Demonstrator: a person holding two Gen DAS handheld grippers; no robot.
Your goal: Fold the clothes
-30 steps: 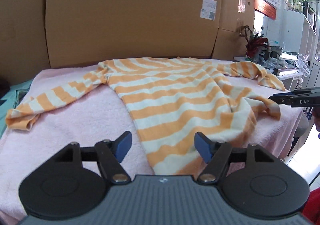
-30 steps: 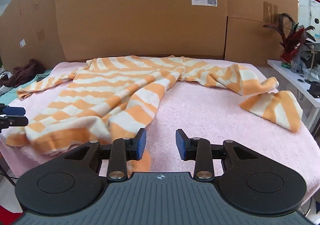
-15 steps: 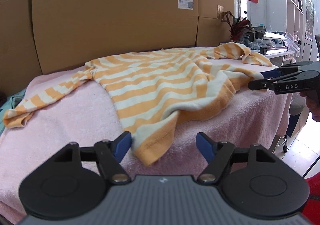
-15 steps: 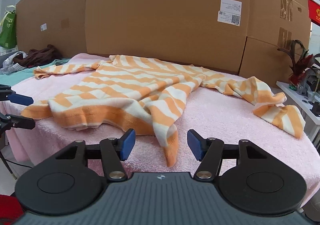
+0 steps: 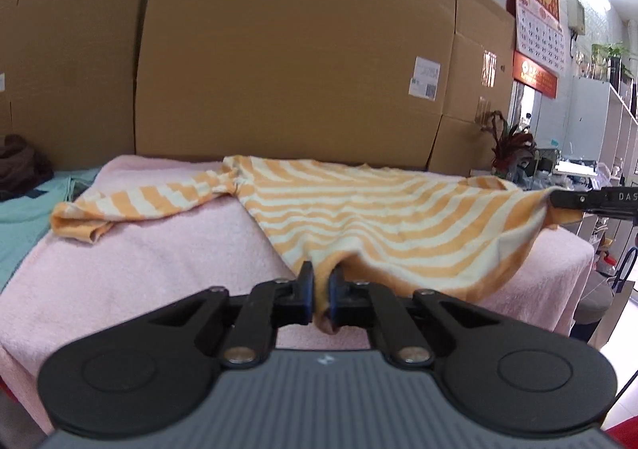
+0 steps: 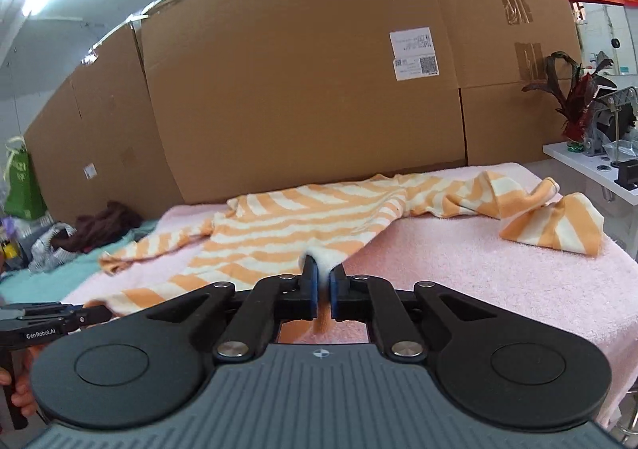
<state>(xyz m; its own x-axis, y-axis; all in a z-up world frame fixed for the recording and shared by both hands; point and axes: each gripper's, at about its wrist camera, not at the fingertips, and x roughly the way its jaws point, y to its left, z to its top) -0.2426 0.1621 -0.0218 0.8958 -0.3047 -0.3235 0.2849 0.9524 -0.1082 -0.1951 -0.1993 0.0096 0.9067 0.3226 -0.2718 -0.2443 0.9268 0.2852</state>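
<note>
Both grippers, left gripper (image 5: 321, 281) and right gripper (image 6: 323, 276), are clamped on the striped sweater's (image 5: 390, 217) hem at the pink towel's (image 5: 151, 265) front edge.

Bench (image 6: 498, 289) covered with a pink terry towel, set against brown cardboard cartons. Lying on it: one orange-and-cream striped long-sleeved knit sweater (image 5: 379, 209), body spread flat, one sleeve stretched toward the left edge, the other crumpled near the right edge.

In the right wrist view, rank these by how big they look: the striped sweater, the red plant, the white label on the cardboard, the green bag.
1. striped sweater
2. red plant
3. green bag and white label: look alike; distances differ, so unranked.
</note>
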